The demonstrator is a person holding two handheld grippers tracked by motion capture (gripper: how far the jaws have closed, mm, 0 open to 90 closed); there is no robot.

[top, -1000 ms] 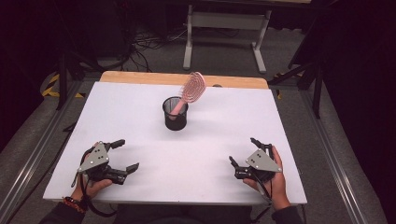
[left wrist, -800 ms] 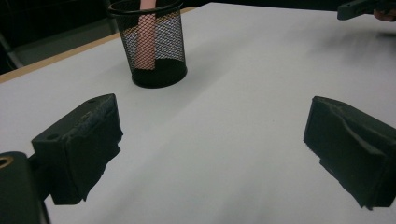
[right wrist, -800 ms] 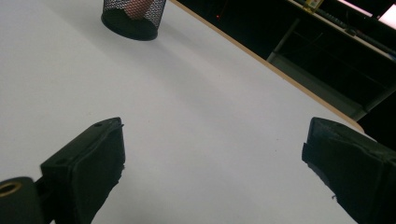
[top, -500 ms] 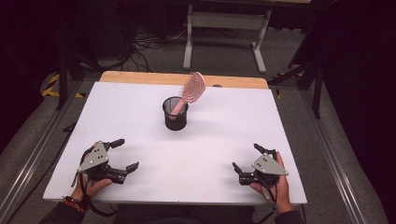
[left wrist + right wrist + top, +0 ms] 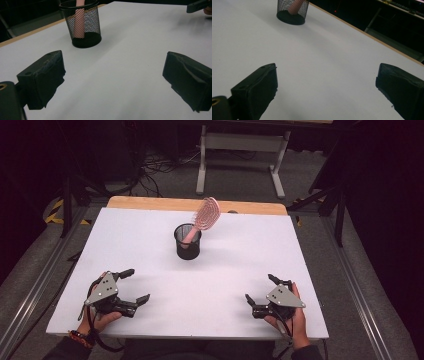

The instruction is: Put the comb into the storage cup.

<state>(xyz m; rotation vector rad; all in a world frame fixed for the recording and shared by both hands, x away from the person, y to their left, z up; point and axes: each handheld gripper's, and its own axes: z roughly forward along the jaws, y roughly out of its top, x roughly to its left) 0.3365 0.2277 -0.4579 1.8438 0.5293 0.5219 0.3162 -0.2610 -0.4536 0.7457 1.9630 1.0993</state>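
Note:
A black mesh cup (image 5: pixel 188 241) stands upright near the middle of the white table (image 5: pixel 150 230). A pink hairbrush (image 5: pixel 206 215) leans in it, head up and tilted to the right. Through the mesh (image 5: pixel 83 22) in the left gripper view its pink handle shows. My left gripper (image 5: pixel 137 285) rests open at the front left, nothing between its jaws. My right gripper (image 5: pixel 260 289) rests open at the front right, also empty. The cup (image 5: pixel 292 11) lies far ahead of the right gripper's jaws.
A wooden strip (image 5: pixel 150 202) runs along the table's far edge. Beyond it stand a metal frame's legs (image 5: pixel 240 155) and cables on the floor. Metal rails (image 5: pixel 35 285) flank the table on both sides.
My right gripper has drawn back toward the table's front edge and a little to the right. The left gripper, cup and hairbrush have stayed put.

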